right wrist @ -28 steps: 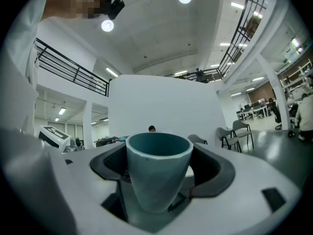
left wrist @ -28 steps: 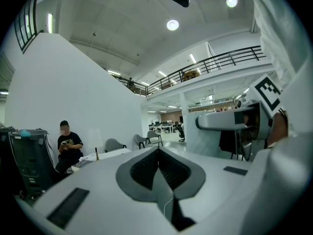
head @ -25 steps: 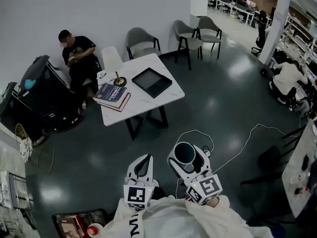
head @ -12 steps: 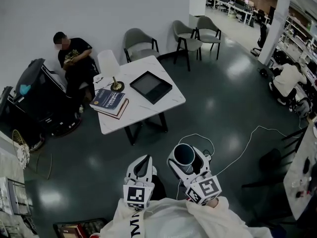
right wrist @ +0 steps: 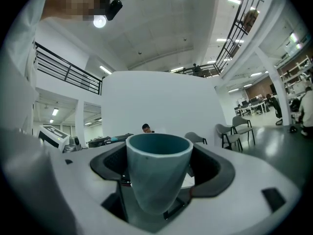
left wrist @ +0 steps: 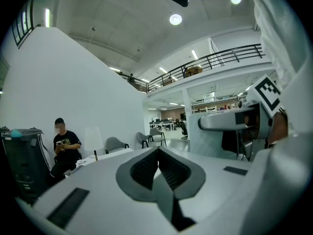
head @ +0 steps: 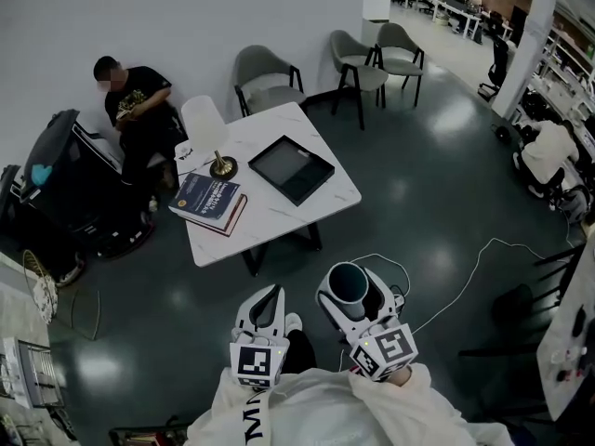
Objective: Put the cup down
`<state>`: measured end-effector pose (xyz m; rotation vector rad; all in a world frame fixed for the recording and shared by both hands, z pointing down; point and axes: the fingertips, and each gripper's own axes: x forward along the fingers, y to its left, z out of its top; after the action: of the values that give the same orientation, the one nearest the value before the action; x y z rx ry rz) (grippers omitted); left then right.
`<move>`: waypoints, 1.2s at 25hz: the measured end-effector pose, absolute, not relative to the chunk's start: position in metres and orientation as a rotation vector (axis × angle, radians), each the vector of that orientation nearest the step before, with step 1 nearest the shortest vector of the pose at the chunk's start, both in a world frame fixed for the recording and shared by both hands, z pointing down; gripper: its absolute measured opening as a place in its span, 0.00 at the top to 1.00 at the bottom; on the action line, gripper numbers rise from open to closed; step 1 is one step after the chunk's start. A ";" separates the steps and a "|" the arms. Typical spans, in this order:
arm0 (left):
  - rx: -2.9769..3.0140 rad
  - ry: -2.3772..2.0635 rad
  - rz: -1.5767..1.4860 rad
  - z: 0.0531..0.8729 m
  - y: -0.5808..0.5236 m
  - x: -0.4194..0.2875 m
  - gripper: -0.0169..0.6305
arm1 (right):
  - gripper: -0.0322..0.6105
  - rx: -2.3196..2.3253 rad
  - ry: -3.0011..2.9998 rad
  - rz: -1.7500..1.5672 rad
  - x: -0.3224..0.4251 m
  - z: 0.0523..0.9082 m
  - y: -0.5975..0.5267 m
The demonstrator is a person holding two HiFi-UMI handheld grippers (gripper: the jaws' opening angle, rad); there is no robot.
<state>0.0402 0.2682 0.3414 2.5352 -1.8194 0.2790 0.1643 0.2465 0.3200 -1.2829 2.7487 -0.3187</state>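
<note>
- A large open office with a dark glossy floor point(head: 428, 193) and a white wall; a white cable point(head: 465, 282) trails across the floor at the right.
- A white square table point(head: 279, 216) stands ahead of the person, with grey chairs point(head: 265, 77) behind it along the wall.
- On the tabletop lie a black tray point(head: 291, 169) near the middle and a dark blue book point(head: 208, 198) at the left edge, with a small lamp point(head: 220, 161) just behind the book.
- A seated person point(head: 130, 110) in a black shirt is at the far left, beside the table.
- The right gripper point(right wrist: 159, 170) has its jaws spread wide, one on each side of a blue-grey cup point(head: 346, 284), and grips it.
- The cup is upright with its mouth up. It is in the air over the floor, short of the table's near edge and not touching the tabletop.
- The left gripper point(left wrist: 158, 165) has its jaws pressed together with nothing between them. It is held just to the left of the right gripper, also over the floor.
- Both grippers point toward the table.
</note>
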 end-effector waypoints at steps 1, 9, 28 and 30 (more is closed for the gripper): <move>2.533 -1.819 0.284 0.342 0.261 0.036 0.96 | 0.34 -1.285 2.749 -0.324 0.161 0.321 0.238; 2.539 -1.803 0.299 0.338 0.197 0.004 0.96 | 0.34 -1.309 2.747 -0.325 0.128 0.316 0.176; 2.552 -1.738 0.278 0.345 0.094 -0.065 0.95 | 0.34 -1.363 2.754 -0.352 0.060 0.327 0.076; 2.556 -1.731 0.273 0.346 0.085 -0.072 0.95 | 0.34 -1.368 2.752 -0.361 0.052 0.328 0.068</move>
<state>-0.0717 0.0851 0.3456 2.5557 -1.7308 0.2733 0.0522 0.0682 0.3279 -1.3677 2.7522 -0.3608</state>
